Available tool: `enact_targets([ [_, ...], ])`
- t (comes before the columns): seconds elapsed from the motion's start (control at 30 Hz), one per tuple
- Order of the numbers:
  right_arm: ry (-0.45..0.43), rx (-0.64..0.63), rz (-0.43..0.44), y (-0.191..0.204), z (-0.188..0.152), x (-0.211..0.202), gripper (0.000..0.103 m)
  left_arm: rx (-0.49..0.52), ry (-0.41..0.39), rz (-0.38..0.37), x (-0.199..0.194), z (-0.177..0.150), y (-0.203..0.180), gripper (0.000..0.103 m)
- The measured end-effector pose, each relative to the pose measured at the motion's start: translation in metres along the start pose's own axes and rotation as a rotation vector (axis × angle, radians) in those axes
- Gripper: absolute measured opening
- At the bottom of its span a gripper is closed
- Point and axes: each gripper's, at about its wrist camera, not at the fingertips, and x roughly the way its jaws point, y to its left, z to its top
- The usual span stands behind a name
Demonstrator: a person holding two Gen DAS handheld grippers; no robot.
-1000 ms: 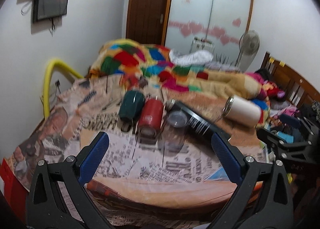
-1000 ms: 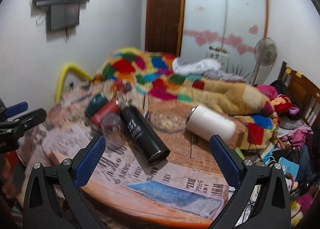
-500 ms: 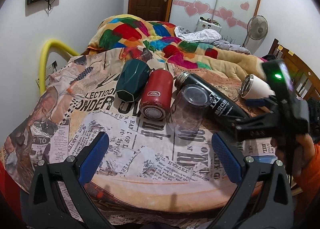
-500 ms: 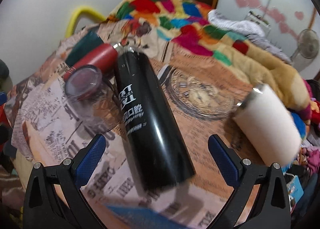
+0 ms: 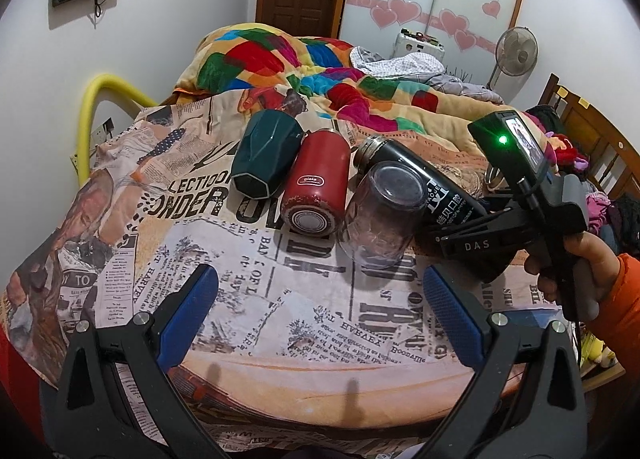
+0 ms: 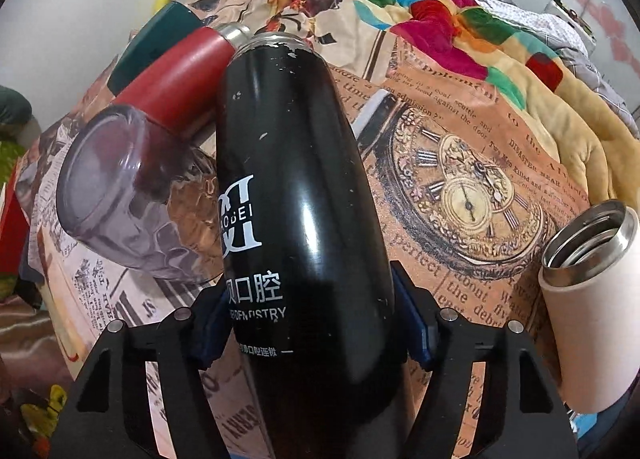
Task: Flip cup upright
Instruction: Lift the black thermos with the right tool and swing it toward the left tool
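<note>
Several vessels lie on their sides on the newspaper-print cloth (image 5: 280,319): a dark green cup (image 5: 266,161), a red bottle (image 5: 316,183), a clear glass (image 5: 384,215) and a black bottle (image 5: 432,187). My right gripper (image 6: 310,323) is shut on the black bottle (image 6: 296,219) near its base; the bottle still lies flat. The right gripper also shows in the left wrist view (image 5: 516,211). My left gripper (image 5: 320,315) is open and empty, hovering near the table's front edge, short of the glass. A white tumbler (image 6: 592,299) lies at the right.
A colourful quilt (image 5: 320,71) is heaped behind the vessels. A yellow rail (image 5: 96,107) runs along the left wall. A wooden headboard (image 5: 592,139) and clothes stand at the right. The clear glass (image 6: 120,195) touches the black bottle's left side.
My right gripper has moved forward and down and closed around the black bottle. My left gripper has dropped closer to the table and stays open.
</note>
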Motion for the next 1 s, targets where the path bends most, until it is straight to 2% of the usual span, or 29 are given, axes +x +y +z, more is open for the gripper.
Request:
enact_targets([
  [0.27, -0.019, 0.027, -0.007, -0.001, -0.006, -0.011, 0.062, 0.014, -0.033, -0.001, -0.013, 0.001, -0.004, 0.103],
  [0.47, -0.064, 0.039, -0.022, -0.002, -0.013, -0.039, 0.062, 0.017, -0.072, 0.001, -0.034, 0.002, -0.008, 0.103],
  [0.77, -0.213, 0.012, -0.030, 0.015, -0.014, -0.110, 0.062, 0.016, -0.136, 0.009, -0.072, 0.002, -0.010, 0.103],
  [1.0, -0.312, -0.076, -0.013, 0.049, -0.020, -0.150, 0.062, -0.001, -0.178, 0.024, -0.096, 0.003, -0.003, 0.103],
])
